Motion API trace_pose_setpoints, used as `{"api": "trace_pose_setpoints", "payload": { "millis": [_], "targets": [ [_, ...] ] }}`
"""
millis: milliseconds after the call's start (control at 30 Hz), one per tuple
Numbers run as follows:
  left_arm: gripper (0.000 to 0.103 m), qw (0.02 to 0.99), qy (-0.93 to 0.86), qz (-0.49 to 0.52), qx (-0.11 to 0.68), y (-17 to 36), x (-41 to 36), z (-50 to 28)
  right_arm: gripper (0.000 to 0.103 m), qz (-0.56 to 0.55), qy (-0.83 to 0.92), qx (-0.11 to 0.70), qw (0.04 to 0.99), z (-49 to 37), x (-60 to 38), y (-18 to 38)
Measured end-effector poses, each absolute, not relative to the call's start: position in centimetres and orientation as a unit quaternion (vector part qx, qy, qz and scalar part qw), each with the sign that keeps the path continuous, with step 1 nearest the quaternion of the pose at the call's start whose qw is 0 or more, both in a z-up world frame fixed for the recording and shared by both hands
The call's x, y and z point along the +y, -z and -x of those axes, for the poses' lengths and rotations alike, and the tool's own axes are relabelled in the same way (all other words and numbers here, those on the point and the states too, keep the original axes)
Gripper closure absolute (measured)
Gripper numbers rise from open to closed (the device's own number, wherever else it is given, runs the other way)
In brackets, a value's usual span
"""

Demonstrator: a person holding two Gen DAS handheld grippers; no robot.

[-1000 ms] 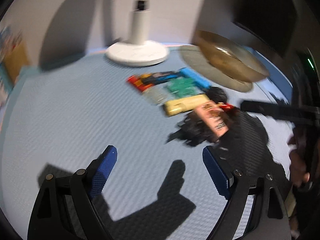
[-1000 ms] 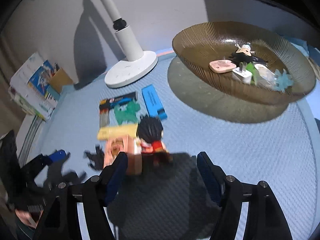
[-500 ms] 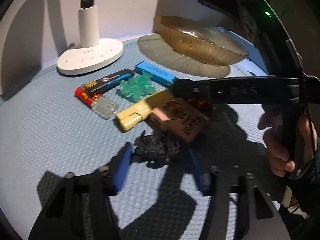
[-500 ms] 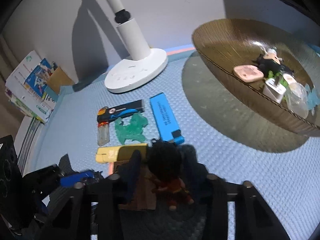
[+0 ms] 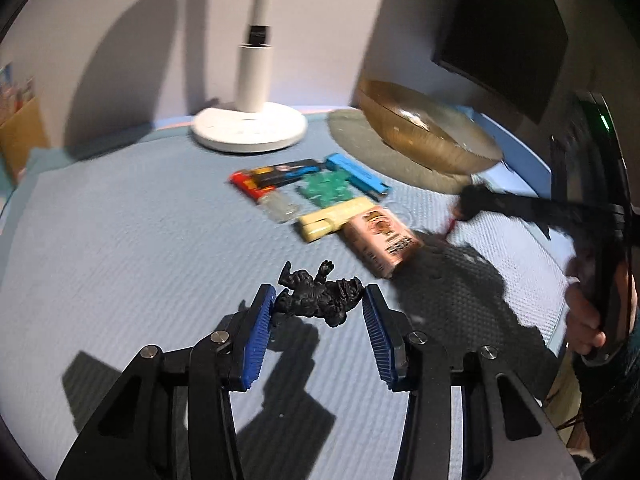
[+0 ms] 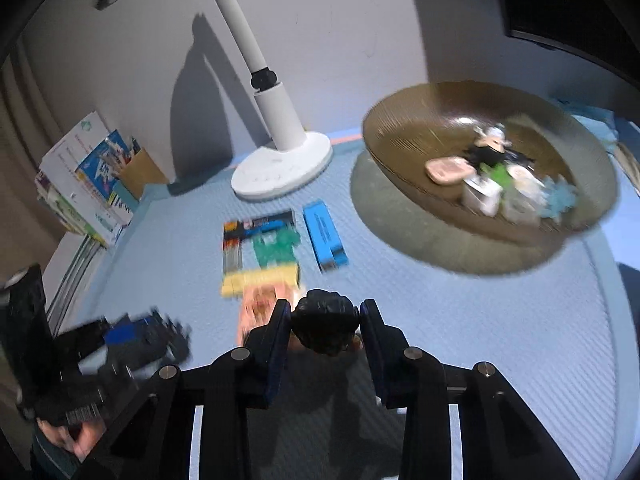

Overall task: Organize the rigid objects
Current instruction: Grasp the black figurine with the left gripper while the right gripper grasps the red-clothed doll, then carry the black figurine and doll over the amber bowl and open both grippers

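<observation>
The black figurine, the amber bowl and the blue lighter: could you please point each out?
black figurine (image 5: 316, 298), left wrist view, on its torso.
amber bowl (image 6: 404, 120), right wrist view, on its far rim.
blue lighter (image 6: 322, 230), right wrist view, on its flat upper face.

No text, brand or number can be read. The pinkish-tan box (image 5: 382, 240) near the mat's (image 5: 140, 240) middle carries dark print, and the books (image 6: 84, 184) past its left edge show coloured covers, all too blurred.
</observation>
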State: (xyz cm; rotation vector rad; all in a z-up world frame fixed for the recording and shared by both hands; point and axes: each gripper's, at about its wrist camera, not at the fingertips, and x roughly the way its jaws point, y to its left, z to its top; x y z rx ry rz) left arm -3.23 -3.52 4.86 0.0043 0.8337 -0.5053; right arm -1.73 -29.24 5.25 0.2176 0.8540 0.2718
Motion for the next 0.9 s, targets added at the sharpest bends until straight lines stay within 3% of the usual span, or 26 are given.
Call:
{"api": "trace_pose_setpoints", "payload": {
  "millis": [367, 500, 567, 633, 900],
  "targets": [
    [0.061, 0.887, 0.198, 0.014, 0.418, -2.5, -1.6, 2.7, 0.068, -0.103, -0.138, 0.432, 0.885, 8.0, -31.6, -1.8],
    [0.061, 0.883, 0.198, 0.008, 0.425, -2.2, -1.8, 2.6, 0.064, -0.101, -0.141, 0.442, 0.880, 9.5, -32.0, -0.2],
    [0.061, 0.882, 0.198, 0.008, 0.428, -2.1, -1.7, 2.6, 0.059, -0.104, -0.145, 0.438, 0.881, 9.8, -32.0, -0.2],
    [0.061, 0.882, 0.198, 0.009, 0.428, -2.1, -1.7, 2.5, 0.038, -0.099, -0.135, 0.431, 0.887, 10.0, -31.9, -0.6],
    [0.061, 0.884, 0.193, -0.005, 0.426, -2.0, -2.0, 2.6, 0.038, -0.059, -0.080, 0.436, 0.895, 8.7, -30.0, -0.2]
  ]
}}
